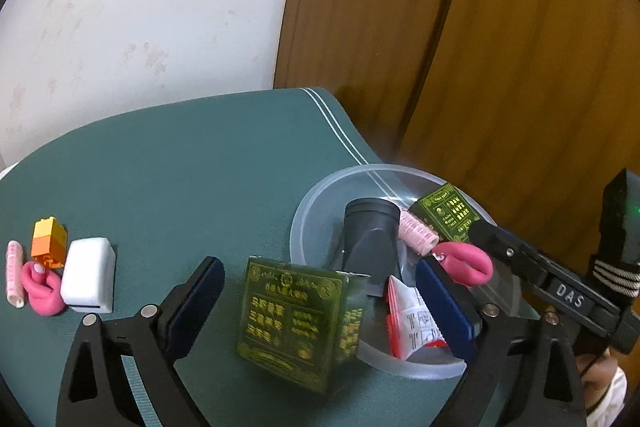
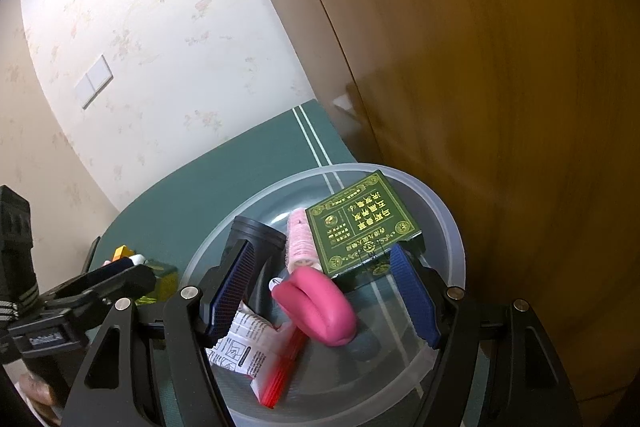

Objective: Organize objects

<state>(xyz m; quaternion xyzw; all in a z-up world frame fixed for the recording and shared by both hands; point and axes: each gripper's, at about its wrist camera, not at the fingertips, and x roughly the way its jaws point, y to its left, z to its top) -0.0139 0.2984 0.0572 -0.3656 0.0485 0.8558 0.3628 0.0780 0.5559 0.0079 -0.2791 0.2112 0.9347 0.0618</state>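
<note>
A clear round bowl sits on the green table mat. It holds a dark grey nozzle, a pink hair roller, a green box, a pink lip-shaped toy and a red-white packet. A second green box stands on the mat between the open jaws of my left gripper, untouched. My right gripper is open over the bowl, astride the pink toy and not touching it.
At the mat's left lie a white block, an orange-yellow brick, another pink lip toy and another pink roller. A wooden door stands close behind the bowl. A wallpapered wall is at the back left.
</note>
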